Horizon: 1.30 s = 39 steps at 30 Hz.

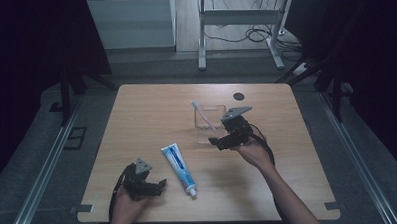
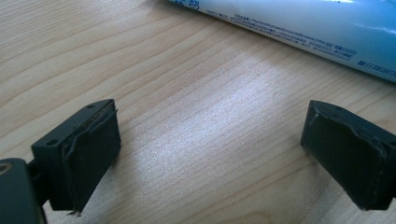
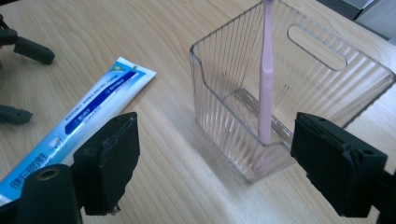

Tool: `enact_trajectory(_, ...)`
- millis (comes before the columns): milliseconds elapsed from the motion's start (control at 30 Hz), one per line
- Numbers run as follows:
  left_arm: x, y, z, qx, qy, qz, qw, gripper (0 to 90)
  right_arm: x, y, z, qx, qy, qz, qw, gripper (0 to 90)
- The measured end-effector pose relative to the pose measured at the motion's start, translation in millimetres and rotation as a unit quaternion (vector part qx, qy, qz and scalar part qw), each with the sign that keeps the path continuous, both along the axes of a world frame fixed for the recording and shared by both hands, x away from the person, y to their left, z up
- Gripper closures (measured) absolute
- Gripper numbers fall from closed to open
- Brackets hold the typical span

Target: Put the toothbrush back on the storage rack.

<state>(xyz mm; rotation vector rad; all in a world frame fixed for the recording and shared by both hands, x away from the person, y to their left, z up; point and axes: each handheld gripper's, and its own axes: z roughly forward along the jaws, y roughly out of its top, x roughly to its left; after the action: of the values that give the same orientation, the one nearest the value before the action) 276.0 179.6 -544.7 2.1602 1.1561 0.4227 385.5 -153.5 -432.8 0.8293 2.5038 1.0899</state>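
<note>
Left claw (image 2: 210, 154) wide open, empty, beside toothpaste tube (image 2: 299, 28); right claw (image 3: 215, 163) wide open, empty, short of clear bin (image 3: 289, 93) rim; bare counter (image 1: 151, 108) around.

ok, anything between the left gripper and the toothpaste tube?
Nothing visible. The left gripper is open, and bare table lies between its fingers and the toothpaste tube just ahead. The clear container with the toothbrush stands apart, by the right gripper.

toothpaste tube (image 2: 299, 28) and toothbrush (image 3: 266, 70) are cut off by frame edges.
</note>
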Motion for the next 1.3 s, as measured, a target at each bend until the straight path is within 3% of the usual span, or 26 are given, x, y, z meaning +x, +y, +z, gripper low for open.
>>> enact_trajectory(433, 0.0, -0.1, 0.0, 0.000, 0.000, 0.000, 1.0000, 4.7, -12.5, -21.8, -9.8, 0.005, 0.000, -0.009, 0.9999, 13.0)
enact_trajectory(1000, -0.5, -0.7, -0.3, -0.004, 0.001, 0.005, 1.0000, 4.7, -38.2, -43.7, -38.2, -0.010, 0.005, -0.024, 0.9996, 4.8)
enact_trajectory(1300, -0.5, -0.6, -0.2, -0.003, 0.002, 0.004, 1.0000, 4.7, -50.9, -59.2, -53.1, 0.002, 0.010, -0.045, 0.9989, 1.9)
